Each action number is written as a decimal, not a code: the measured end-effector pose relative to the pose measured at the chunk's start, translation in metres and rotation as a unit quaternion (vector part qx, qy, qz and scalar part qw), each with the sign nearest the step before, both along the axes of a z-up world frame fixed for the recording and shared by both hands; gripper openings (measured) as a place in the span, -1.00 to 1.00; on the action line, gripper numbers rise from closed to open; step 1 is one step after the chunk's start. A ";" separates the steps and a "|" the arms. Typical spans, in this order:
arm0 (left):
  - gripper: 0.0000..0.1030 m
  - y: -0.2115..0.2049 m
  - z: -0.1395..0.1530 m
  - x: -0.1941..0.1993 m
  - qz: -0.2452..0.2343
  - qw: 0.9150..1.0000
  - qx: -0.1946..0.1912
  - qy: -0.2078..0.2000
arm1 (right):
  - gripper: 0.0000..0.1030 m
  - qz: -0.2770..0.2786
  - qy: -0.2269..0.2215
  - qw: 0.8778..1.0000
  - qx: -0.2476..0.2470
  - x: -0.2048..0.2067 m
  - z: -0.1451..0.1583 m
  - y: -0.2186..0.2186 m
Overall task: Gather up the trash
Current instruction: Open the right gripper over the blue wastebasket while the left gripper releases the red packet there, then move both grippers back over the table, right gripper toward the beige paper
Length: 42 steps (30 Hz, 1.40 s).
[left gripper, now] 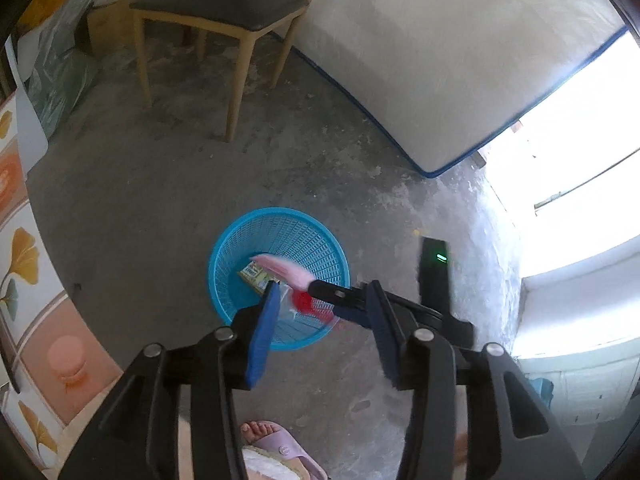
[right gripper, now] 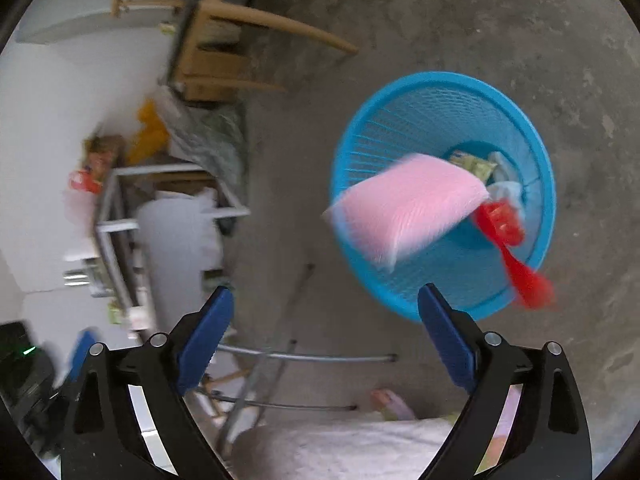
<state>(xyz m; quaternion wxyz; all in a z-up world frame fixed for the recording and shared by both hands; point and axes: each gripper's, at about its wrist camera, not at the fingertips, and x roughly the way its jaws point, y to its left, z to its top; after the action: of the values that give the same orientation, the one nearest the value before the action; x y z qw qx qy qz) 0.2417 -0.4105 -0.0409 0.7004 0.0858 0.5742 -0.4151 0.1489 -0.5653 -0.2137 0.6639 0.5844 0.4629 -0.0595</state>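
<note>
Item: pink packet [right gripper: 408,208], blurred, loose in the air over the near rim of the blue basket [right gripper: 540,152], ahead of and slightly right of the right tongs [right gripper: 326,336]; long axis slants up to the right.

Right tongs: wide open, nothing between the pads; the nearer pair, judging by how large the packet looms in their view.

Left tongs [left gripper: 320,320]: partly open, empty, poised above the basket.

Also: red plastic piece [right gripper: 516,256], blurred, crossing the basket rim. Wrappers already lie inside.

Basket stands on the concrete floor [left gripper: 160,220] near a chair [left gripper: 224,4].
</note>
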 end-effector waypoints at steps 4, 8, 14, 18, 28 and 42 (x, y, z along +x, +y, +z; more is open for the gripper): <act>0.01 0.017 0.017 -0.008 -0.006 1.000 -0.004 -0.023 | 0.73 -0.010 0.007 1.000 -0.013 -0.010 -0.002 -0.004; 0.09 0.042 0.040 -0.015 -0.005 0.999 -0.022 -0.042 | 0.73 -0.027 -0.011 1.000 -0.013 -0.033 0.009 -0.007; 0.17 0.113 0.080 -0.032 0.021 0.995 -0.057 -0.084 | 0.73 -0.051 -0.055 0.997 -0.013 -0.084 0.037 0.001; 0.20 0.177 0.091 -0.042 0.070 0.989 -0.064 -0.117 | 0.73 -0.042 -0.083 0.996 0.007 -0.110 0.057 0.028; 0.19 0.291 0.061 -0.089 0.155 0.979 -0.036 -0.128 | 0.73 0.119 -0.174 0.972 -0.100 -0.082 0.162 0.153; 0.20 0.367 0.053 -0.121 0.208 0.969 -0.054 -0.125 | 0.74 0.307 -0.099 0.862 -0.391 0.011 0.169 0.312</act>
<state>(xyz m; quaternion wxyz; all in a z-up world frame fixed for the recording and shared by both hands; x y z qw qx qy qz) 0.1210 -0.0431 0.0122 0.8412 -0.0228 0.4641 -0.2766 0.1598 -0.2532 -0.0450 0.8648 0.1077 0.4896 0.0296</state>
